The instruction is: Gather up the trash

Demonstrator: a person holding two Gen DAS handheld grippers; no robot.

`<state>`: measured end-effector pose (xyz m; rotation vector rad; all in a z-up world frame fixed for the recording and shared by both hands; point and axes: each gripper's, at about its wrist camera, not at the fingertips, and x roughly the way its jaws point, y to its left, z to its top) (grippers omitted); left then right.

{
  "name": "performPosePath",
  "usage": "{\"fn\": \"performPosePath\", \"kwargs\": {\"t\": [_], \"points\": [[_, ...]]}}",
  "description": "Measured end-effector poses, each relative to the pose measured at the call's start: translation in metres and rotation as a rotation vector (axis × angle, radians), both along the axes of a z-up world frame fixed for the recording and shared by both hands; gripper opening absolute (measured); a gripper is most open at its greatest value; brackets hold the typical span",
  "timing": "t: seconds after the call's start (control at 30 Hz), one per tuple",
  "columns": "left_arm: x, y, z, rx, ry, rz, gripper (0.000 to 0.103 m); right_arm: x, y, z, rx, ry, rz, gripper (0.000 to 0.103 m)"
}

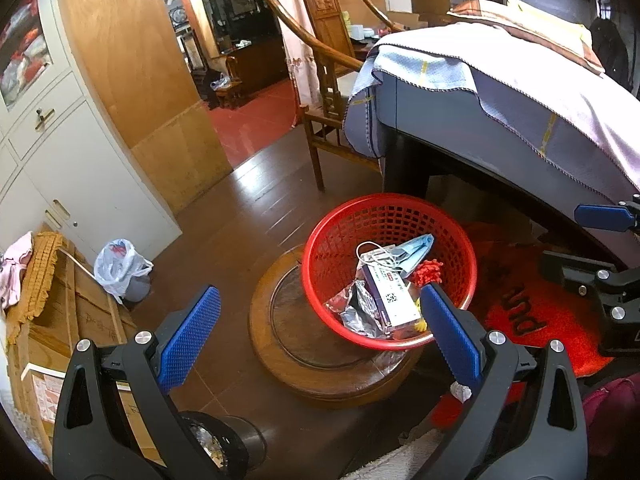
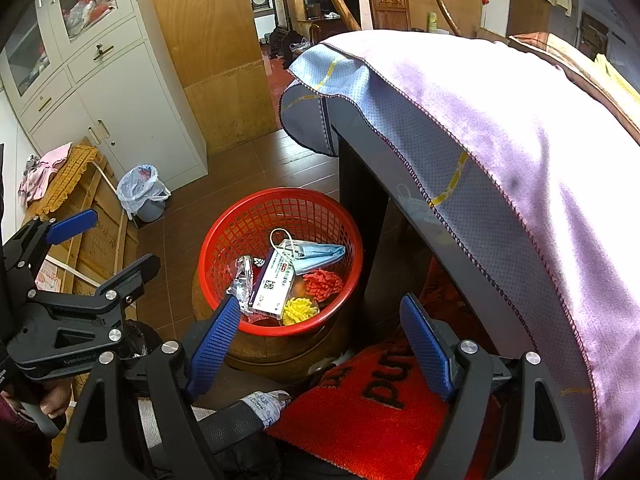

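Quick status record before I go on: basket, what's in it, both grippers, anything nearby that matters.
basket: red mesh basket on a round wooden stool
contents: blue face mask, white carton, foil wrapper, red pom-pom, yellow pom-pom
left gripper: open, empty
right gripper: open, empty
nearby: red mat; cloth-covered table; small bagged bin

Box [image 2: 272,286] print illegible (too small)
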<state>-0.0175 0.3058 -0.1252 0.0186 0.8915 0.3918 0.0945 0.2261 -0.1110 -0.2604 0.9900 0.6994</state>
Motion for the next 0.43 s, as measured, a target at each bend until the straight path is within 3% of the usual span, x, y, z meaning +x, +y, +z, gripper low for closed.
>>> {"fn": "performPosePath", "kwargs": {"t": [0.43], "points": [[0.0032, -0.0004, -0.0011, 0.005, 0.015, 0.012, 0.096, -0.0008, 0.0001, 0.0025, 0.004, -0.006, -0.001, 0.081]]}}
